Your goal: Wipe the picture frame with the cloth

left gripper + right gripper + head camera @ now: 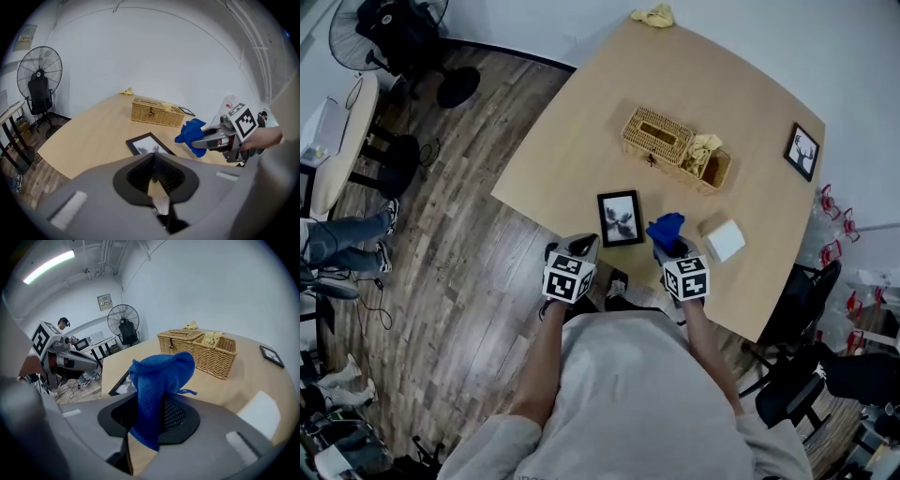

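Head view | right gripper [672, 251] clamped on blue cloth [666, 227] | left gripper [584, 247] closed, empty | picture frame [620, 218] flat, near both

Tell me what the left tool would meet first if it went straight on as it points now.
Probably the picture frame, lying flat on the table just beyond the left tool and nearly centred on its line. Height is unclear; it could pass above.
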`<state>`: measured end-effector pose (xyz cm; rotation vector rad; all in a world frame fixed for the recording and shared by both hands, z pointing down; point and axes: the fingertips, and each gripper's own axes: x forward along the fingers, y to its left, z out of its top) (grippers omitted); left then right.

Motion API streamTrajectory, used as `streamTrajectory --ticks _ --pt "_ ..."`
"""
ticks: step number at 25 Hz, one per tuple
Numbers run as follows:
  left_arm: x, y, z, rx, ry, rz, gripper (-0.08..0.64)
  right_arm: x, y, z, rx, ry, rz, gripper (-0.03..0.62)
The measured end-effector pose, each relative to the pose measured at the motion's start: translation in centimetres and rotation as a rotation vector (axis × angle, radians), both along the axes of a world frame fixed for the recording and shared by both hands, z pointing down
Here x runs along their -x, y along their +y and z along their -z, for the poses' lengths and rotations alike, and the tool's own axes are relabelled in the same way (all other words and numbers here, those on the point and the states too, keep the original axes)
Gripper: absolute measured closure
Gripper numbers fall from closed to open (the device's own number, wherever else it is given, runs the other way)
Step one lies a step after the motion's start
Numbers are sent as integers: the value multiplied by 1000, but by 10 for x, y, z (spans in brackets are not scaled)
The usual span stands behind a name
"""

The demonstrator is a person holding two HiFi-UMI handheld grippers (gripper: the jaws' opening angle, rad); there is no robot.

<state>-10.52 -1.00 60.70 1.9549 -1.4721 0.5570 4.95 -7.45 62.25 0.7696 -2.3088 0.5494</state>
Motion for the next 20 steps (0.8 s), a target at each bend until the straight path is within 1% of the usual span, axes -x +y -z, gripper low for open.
streamTrajectory --ticks 4,10,20 --pt "1 0 -1 4 -12 -3 508 3 2 0 7 -6 13 485" --pt "0 0 -2 4 -19 -5 508 5 -3 3 -10 -30 -1 485" --pt "3 0 -4 8 -23 9 508 12 1 0 5 -29 40 485"
